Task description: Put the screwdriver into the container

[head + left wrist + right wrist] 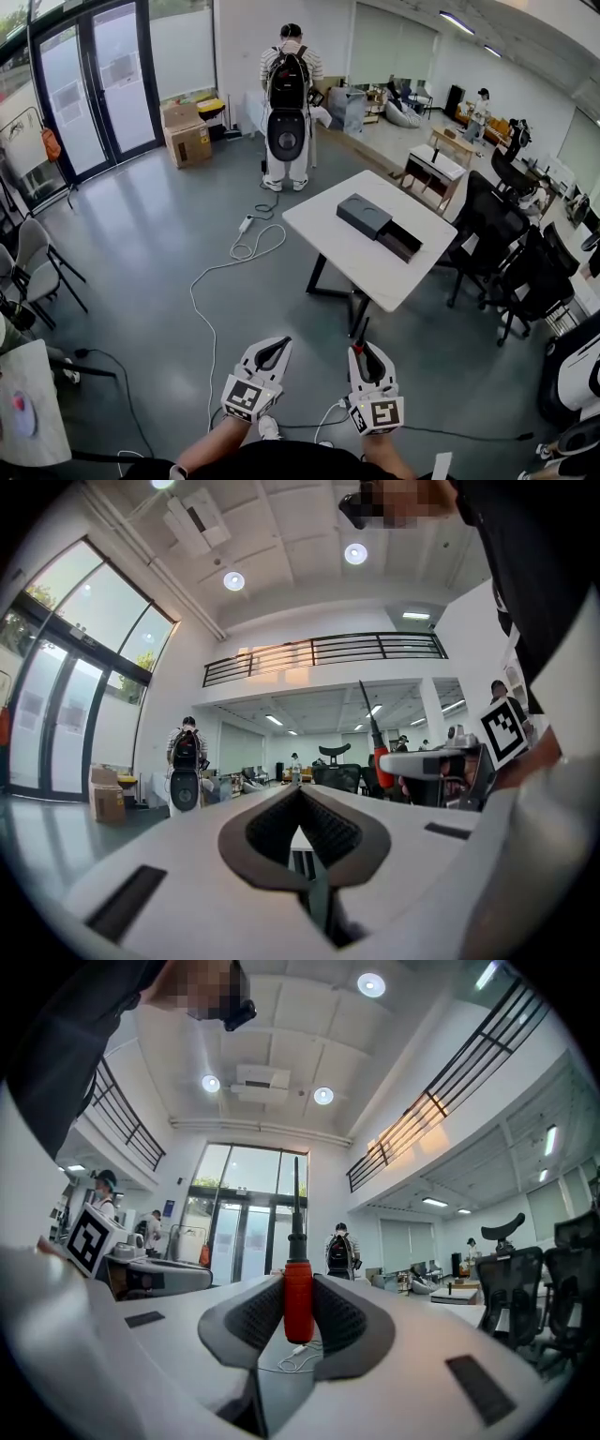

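The white surface (323,225) stands in the middle of the room, well apart from the person, with open grey floor between. On it lies the container (365,217), a dark grey box with a darker, open-looking part just beside it at the right. From here I cannot tell whether that part is a drawer drawn out or a separate tray.

Both tools sit low in the head view, close to the person's body. The left hand-held gripper (300,794) has its jaws brought together at the tips and nothing between them. The right hand-held gripper (298,1283) is clamped on the screwdriver (298,1302). The ribbed pads press on either side of the red handle, and the thin dark shaft stands straight up past the jaw tips.

The screwdriver should handle easily, being light, stiff and not fragile. The handle looks like smooth, round plastic, so it may roll or pivot between the pads if the tool is swung. The thick handle is the right place to grip it, as the shaft is too slim for these jaws. Because the shaft is long, it will probably have to be tilted and laid lengthwise to go into the shallow container.
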Tool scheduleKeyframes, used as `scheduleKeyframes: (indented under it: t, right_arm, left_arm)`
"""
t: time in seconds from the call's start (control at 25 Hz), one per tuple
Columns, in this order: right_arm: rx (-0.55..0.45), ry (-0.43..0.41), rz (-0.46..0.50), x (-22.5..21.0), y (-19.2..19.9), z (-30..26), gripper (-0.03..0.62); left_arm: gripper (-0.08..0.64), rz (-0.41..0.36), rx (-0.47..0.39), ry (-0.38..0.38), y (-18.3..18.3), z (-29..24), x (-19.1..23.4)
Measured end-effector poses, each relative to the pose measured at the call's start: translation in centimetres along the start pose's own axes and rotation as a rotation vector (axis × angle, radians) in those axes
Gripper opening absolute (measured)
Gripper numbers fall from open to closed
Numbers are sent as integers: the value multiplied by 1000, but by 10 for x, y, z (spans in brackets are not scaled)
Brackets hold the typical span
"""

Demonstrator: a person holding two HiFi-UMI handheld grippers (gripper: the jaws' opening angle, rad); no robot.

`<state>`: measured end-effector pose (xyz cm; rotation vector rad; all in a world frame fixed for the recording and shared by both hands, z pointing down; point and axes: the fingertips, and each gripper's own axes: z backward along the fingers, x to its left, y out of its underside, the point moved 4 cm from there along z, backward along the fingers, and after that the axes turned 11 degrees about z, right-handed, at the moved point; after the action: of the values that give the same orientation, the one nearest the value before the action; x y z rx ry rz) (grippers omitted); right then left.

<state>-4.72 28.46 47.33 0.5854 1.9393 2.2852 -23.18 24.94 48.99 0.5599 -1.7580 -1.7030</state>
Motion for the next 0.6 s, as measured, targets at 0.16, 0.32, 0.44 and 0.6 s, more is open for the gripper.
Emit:
scheduleKeyframes:
  t: [0.16,0.32,0.44,0.6]
  right_arm:
    - [-12,-5,-15,13,0,-16,110]
    - [-20,-5,-14,34,-3,-34,110]
    - [-23,3,-21,46,-6,-41,110]
    - [-15,11,-16,55,-8,-52,109]
  left_arm:
    - [5,-1,-1,2,0,7,19]
    - [5,-6,-4,12,-3,16,44]
    - [5,-11,-3,9,-6,23,60]
    - [5,2,0,8,-8,25,77]
